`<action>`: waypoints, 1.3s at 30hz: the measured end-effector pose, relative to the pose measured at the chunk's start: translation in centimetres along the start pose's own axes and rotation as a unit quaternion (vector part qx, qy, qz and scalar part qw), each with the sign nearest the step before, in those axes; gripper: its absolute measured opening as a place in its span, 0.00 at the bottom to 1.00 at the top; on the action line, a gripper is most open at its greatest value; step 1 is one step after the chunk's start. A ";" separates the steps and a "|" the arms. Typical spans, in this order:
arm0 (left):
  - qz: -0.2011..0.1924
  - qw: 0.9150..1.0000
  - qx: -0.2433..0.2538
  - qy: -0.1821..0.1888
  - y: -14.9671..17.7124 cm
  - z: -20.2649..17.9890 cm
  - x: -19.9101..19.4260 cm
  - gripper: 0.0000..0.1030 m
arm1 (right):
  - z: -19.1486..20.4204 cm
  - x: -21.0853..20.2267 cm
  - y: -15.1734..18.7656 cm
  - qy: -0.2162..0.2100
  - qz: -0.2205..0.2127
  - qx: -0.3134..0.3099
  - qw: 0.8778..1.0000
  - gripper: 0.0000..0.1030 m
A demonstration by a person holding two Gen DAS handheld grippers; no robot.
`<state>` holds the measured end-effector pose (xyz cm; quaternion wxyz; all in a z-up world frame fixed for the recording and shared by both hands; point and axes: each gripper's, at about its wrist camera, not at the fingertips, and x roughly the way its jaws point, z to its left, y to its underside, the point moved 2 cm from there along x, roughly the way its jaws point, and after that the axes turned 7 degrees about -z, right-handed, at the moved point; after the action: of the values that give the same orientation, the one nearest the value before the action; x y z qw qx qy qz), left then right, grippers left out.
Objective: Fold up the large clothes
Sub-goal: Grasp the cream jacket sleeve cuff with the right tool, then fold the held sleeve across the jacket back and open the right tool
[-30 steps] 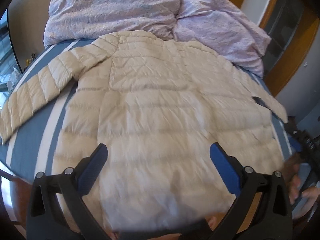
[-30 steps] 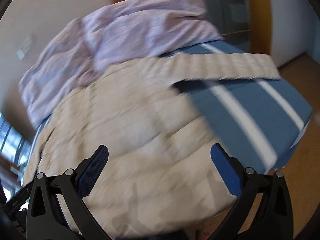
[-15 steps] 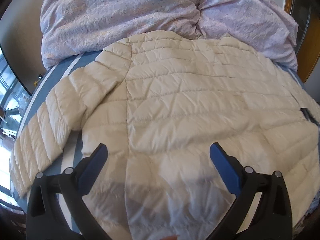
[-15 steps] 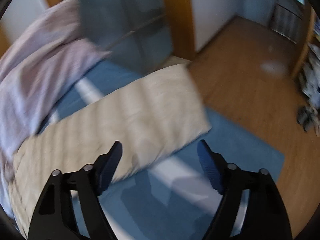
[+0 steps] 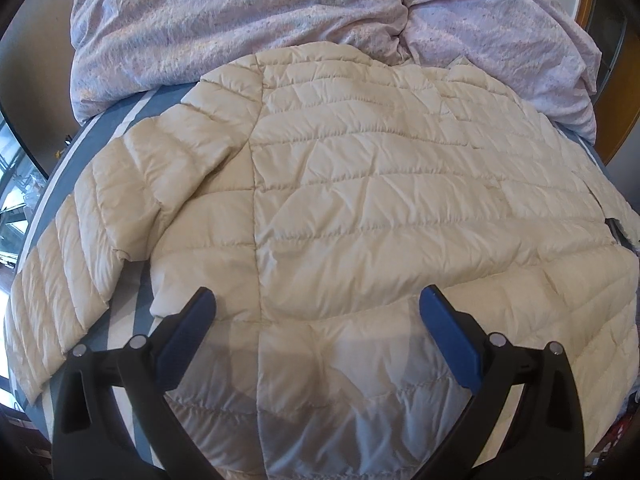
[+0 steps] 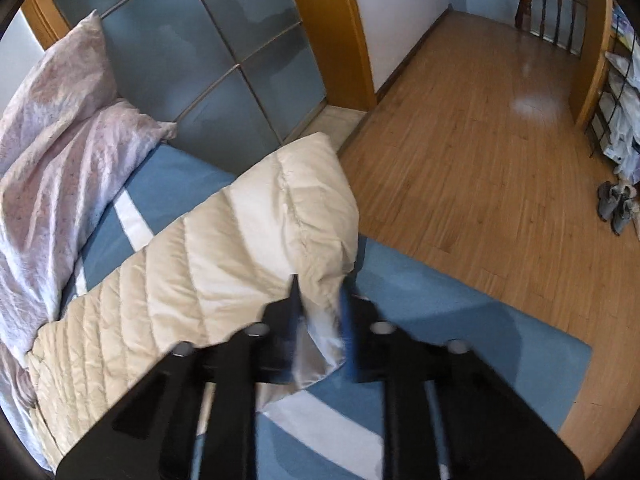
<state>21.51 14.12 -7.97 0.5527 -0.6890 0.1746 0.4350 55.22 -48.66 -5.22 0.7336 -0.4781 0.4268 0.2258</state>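
Note:
A cream quilted down jacket [image 5: 360, 200] lies spread flat, back up, on a bed with a blue and white striped sheet [image 5: 120, 128]. Its left sleeve [image 5: 92, 248] runs down toward the bed's left edge. My left gripper [image 5: 316, 312] hovers open just above the jacket's lower part, blue pads wide apart with nothing between them. In the right wrist view the jacket's other sleeve [image 6: 224, 256] stretches across the sheet toward the bed's corner. My right gripper [image 6: 320, 304] is shut on the cuff end of that sleeve, the fabric bunched between its fingers.
A crumpled lilac duvet [image 5: 240, 20] is heaped at the head of the bed, also the lilac duvet [image 6: 52, 152] in the right view. Beyond the bed's corner lie a wooden floor [image 6: 480, 140], frosted sliding panels [image 6: 200, 48], a pair of shoes [image 6: 614, 204] and shelves at the right.
My right gripper swung from over the jacket's body out to the sleeve end and closed on the cuff. The left gripper moved in lower over the jacket and stayed open.

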 end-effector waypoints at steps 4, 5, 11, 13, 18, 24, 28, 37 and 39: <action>-0.014 1.000 -0.003 -0.003 0.0 0.8 -1.0 0.98 | 2.3 -1.8 -0.4 -0.002 -0.023 -0.028 0.999 0.06; -0.016 1.000 -0.005 -0.005 0.0 1.0 -1.2 0.98 | 3.7 -2.7 -0.5 -0.007 -0.035 -0.046 0.998 0.06; -0.032 0.999 -0.029 -0.029 0.1 3.7 -2.5 0.98 | 12.1 -7.0 0.6 -0.062 -0.066 -0.127 0.988 0.06; -0.037 0.998 -0.038 -0.043 0.2 4.9 -3.0 0.98 | 15.8 -8.0 2.3 -0.089 -0.060 -0.157 0.982 0.06; -0.051 0.994 -0.068 -0.074 0.8 8.1 -4.3 0.98 | 25.7 -9.9 8.9 -0.173 -0.014 -0.241 0.955 0.06; -0.063 0.985 -0.123 -0.099 2.5 13.2 -5.9 0.98 | 36.0 -11.9 20.2 -0.255 0.059 -0.336 0.905 0.06; -0.070 0.979 -0.141 -0.126 3.2 15.9 -7.0 0.98 | 40.2 -12.7 26.5 -0.280 0.091 -0.375 0.879 0.06; -0.091 0.970 -0.171 -0.146 3.9 19.4 -9.0 0.98 | 44.5 -14.7 35.4 -0.310 0.138 -0.422 0.841 0.11; -0.096 0.968 -0.171 -0.159 4.2 20.1 -9.3 0.98 | 45.0 -14.9 36.3 -0.321 0.156 -0.439 0.825 0.28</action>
<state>5.11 28.88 -3.33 0.4866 -0.7085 -0.0591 0.5077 38.86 8.75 -3.08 0.4966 -0.5772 0.0925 0.6417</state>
